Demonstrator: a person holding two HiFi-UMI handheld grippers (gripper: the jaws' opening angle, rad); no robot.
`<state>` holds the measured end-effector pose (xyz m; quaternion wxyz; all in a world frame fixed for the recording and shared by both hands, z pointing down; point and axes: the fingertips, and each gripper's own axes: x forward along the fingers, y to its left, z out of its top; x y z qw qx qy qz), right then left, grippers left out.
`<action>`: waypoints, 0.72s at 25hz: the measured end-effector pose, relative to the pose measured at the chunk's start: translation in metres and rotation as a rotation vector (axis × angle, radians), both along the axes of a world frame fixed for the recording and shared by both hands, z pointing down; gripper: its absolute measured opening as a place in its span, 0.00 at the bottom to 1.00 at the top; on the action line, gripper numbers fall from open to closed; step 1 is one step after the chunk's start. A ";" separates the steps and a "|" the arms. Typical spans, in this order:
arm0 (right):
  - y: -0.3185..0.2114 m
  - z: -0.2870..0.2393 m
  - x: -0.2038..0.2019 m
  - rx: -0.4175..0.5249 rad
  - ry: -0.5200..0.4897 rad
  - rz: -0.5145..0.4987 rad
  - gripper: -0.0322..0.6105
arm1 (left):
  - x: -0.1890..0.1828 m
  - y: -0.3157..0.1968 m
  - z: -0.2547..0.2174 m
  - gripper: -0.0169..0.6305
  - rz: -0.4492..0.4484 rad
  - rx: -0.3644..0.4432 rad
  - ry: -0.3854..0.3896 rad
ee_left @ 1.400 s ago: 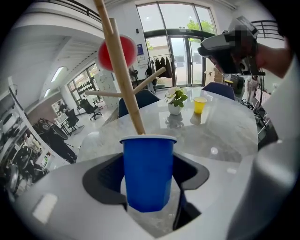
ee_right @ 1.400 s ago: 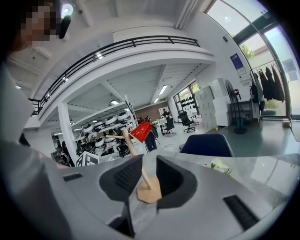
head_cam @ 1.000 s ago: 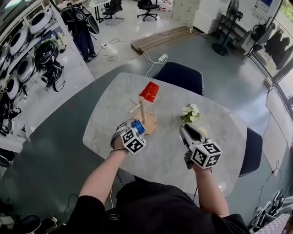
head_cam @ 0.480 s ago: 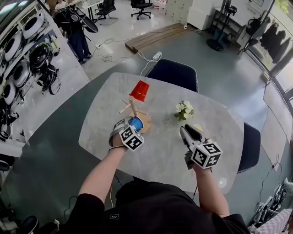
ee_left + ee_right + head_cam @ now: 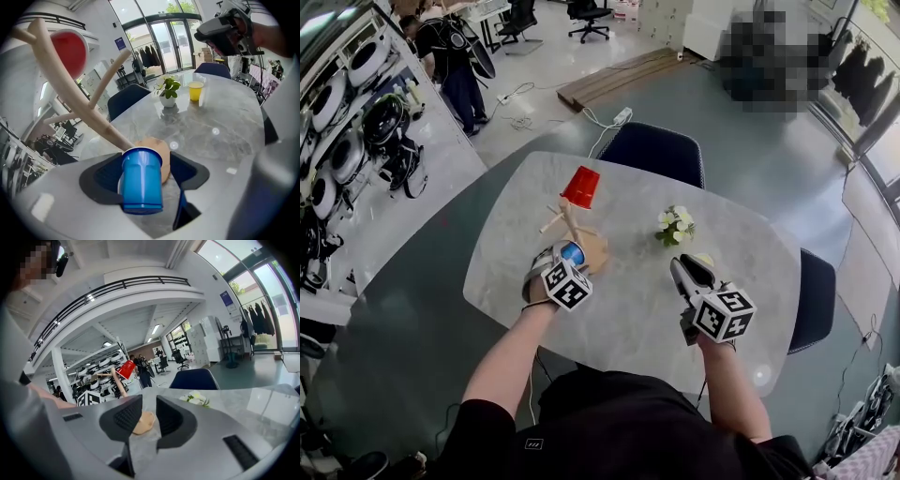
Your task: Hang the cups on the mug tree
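Containers: a blue plastic cup (image 5: 142, 180) lies sideways between the jaws of the left gripper (image 5: 143, 176), its base toward the camera and its white-edged mouth pointing at the foot of the wooden mug tree (image 5: 89, 112). The jaws stand wide and pinch the cup, holding it off the grey marble table (image 5: 628, 309). In the head view the cup sits at centre left of the frame, just beside the tree's round base.

A red plastic cup (image 5: 581, 187) hangs tilted on an upper peg of the tree, above centre. A small white pot (image 5: 167, 91) holds white flowers and green leaves. Just beside it stands a translucent yellow cup (image 5: 195, 90); whether the colour is the cup's or a liquid's cannot be told.

The right gripper (image 5: 143, 416) hovers over the table at lower right of the head view, jaws slightly parted with only the table and the tree's base showing through the gap.
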<state>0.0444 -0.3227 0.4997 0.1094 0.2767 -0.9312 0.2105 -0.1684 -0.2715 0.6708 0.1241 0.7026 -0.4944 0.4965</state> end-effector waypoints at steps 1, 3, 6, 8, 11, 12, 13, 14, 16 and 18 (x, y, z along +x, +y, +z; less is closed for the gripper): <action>0.000 -0.001 -0.001 0.001 0.001 -0.003 0.21 | 0.000 0.000 -0.003 0.50 -0.004 0.005 0.010; 0.001 -0.005 -0.001 0.005 0.003 -0.007 0.21 | 0.000 0.004 -0.008 0.50 -0.016 0.010 0.041; 0.001 -0.017 0.001 0.026 0.000 -0.001 0.21 | 0.002 0.007 -0.013 0.50 -0.028 0.021 0.073; 0.000 -0.021 0.003 0.039 -0.004 0.004 0.21 | 0.003 0.005 -0.017 0.50 -0.031 0.042 0.076; 0.003 -0.021 0.002 0.041 -0.003 0.009 0.21 | 0.005 0.007 -0.029 0.50 -0.050 0.083 0.119; 0.004 -0.021 0.002 0.040 -0.003 0.012 0.21 | 0.007 0.008 -0.036 0.50 -0.059 0.098 0.143; 0.005 -0.020 0.002 0.039 -0.004 0.014 0.21 | 0.009 0.009 -0.042 0.50 -0.067 0.116 0.167; 0.006 -0.020 0.002 0.040 -0.005 0.016 0.21 | 0.011 0.011 -0.049 0.50 -0.076 0.134 0.193; 0.006 -0.021 0.002 0.043 -0.009 0.020 0.21 | 0.016 0.014 -0.064 0.50 -0.095 0.171 0.252; 0.006 -0.023 0.001 0.049 -0.012 0.021 0.21 | 0.019 0.017 -0.078 0.50 -0.118 0.208 0.314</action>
